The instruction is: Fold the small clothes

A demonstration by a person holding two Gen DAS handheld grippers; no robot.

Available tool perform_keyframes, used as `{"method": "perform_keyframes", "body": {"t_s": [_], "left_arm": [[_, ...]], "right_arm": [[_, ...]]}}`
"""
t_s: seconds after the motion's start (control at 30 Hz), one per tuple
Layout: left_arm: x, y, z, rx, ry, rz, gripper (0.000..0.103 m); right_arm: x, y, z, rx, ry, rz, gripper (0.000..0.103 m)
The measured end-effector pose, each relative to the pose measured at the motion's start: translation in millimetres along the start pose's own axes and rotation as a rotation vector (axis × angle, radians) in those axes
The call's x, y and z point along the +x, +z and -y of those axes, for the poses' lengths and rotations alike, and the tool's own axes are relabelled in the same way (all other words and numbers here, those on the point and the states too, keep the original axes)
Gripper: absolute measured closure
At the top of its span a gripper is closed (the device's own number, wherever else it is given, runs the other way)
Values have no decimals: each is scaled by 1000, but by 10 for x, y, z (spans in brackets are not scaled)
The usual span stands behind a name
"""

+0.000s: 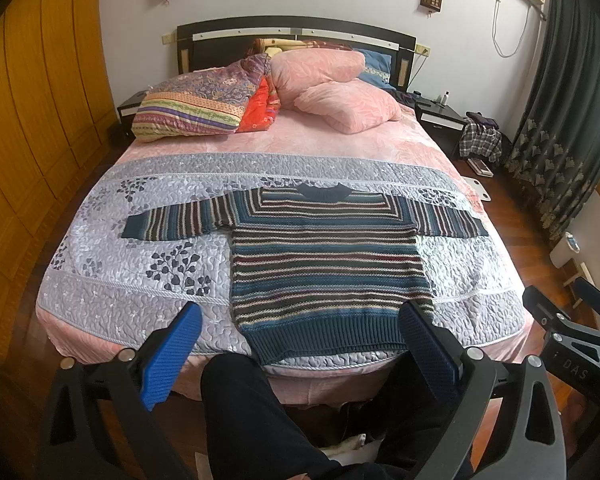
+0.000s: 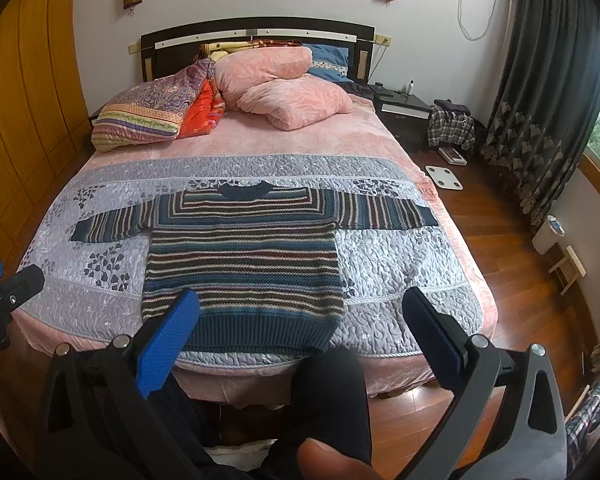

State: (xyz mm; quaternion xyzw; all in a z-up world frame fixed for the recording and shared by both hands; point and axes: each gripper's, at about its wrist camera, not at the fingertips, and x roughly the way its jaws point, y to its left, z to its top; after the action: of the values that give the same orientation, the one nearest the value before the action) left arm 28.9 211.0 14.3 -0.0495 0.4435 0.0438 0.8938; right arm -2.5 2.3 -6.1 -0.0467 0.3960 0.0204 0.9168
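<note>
- One striped sweater (image 1: 324,264) spread flat and face up on the quilt (image 1: 112,280), near the foot edge of the bed (image 1: 80,344), collar toward the pillows (image 1: 340,92), both sleeves stretched straight out toward the side edges.
- Ribbed hem close to the foot edge, just above the knees in dark trousers (image 1: 260,408).
- Left gripper (image 1: 304,328) wide apart and empty, held in the air before the foot edge, touching nothing.
- Right gripper (image 2: 304,320) also wide apart and empty, hanging in front of the hem, not yet in contact.
- No fold started yet, judging from the flat shape; probably a sleeve or a side to be taken first.
- Risk one: thick loose knit, so a shallow pinch could take only the upper layer, leaving the lower one behind and the fold crooked.
- Risk two: a pad pushed too deep may catch the quilt together with the sweater and lift both.
- Risk three: the hem near the foot edge; a pull toward the knees may drag the sweater off the bed.
- Risk four: long sleeves, heavy enough to slip out and open again after folding.
</note>
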Motion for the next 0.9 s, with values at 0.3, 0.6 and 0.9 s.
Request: {"method": "perform_keyframes", "body": {"t_s": [0.3,0.6,0.9], "left_arm": [[2,-8,8,0,-2,1,4],[21,8,-12,0,1,2,4],[19,6,-34,2,1,3,4]], "right_arm": [[-1,-2,2,1,2,0,3],[18,3,3,2,2,-2,3],[12,1,-5,1,3,0,3]]}}
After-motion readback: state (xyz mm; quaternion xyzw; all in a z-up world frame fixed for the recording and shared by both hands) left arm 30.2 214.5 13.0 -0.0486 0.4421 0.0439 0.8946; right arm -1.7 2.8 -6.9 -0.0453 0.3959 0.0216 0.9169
